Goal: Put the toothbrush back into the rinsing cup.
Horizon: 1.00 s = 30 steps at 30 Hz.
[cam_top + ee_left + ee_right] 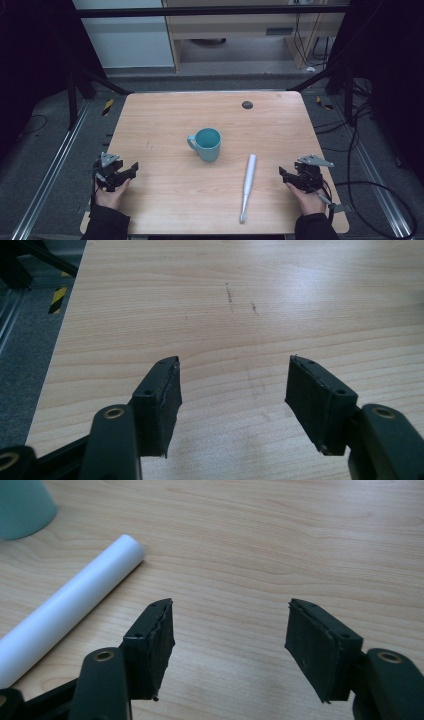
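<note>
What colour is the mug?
Teal mug, clearest in the high view.

A teal mug (207, 143) and a white electric toothbrush (247, 185) are seen near the middle of the light wood-grain table (165, 200). A small dark round mark (247, 104) is seen by the far edge. Black jaws are shown on the left gripper (131, 169) and the right gripper (283, 174), each topped by a grey plate.
</note>
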Motion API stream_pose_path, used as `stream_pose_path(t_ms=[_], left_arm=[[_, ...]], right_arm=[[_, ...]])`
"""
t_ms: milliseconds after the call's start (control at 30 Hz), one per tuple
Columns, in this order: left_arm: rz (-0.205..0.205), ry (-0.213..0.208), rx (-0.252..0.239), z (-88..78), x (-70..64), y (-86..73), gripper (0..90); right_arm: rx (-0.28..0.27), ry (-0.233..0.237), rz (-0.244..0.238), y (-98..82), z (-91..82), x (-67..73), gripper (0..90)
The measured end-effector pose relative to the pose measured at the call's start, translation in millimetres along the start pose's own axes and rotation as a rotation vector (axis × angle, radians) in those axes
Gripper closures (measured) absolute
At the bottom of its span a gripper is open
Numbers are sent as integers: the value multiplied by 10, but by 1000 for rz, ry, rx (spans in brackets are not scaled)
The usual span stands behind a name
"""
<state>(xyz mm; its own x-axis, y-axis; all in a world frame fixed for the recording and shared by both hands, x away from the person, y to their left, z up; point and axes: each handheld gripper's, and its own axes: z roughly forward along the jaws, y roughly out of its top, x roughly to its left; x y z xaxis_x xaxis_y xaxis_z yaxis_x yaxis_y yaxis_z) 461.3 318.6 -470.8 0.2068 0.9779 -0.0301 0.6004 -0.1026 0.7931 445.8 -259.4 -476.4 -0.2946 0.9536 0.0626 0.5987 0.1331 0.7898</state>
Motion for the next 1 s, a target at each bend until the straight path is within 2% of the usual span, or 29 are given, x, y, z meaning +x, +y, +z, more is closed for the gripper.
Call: stream_pose_path(t_ms=[167,333,433,533,567,1000], left_arm=[[10,-13,8,-15,-19,2,416],[45,-25,26,-6,-59,5,415],[55,-33,32,-1,-76,4,414],[57,-36,30,-9,-81,6,414],[58,-37,25,-15,-82,9,415],[60,-44,12,-54,-109,23,448]], right_arm=[[-8,25,-25,1,-39,67,372],[-7,50,-64,19,-63,173,387],[-11,83,-72,40,-79,219,412],[-15,107,-79,45,-92,254,421],[-11,133,-87,50,-98,293,427],[5,238,-150,48,-125,510,553]])
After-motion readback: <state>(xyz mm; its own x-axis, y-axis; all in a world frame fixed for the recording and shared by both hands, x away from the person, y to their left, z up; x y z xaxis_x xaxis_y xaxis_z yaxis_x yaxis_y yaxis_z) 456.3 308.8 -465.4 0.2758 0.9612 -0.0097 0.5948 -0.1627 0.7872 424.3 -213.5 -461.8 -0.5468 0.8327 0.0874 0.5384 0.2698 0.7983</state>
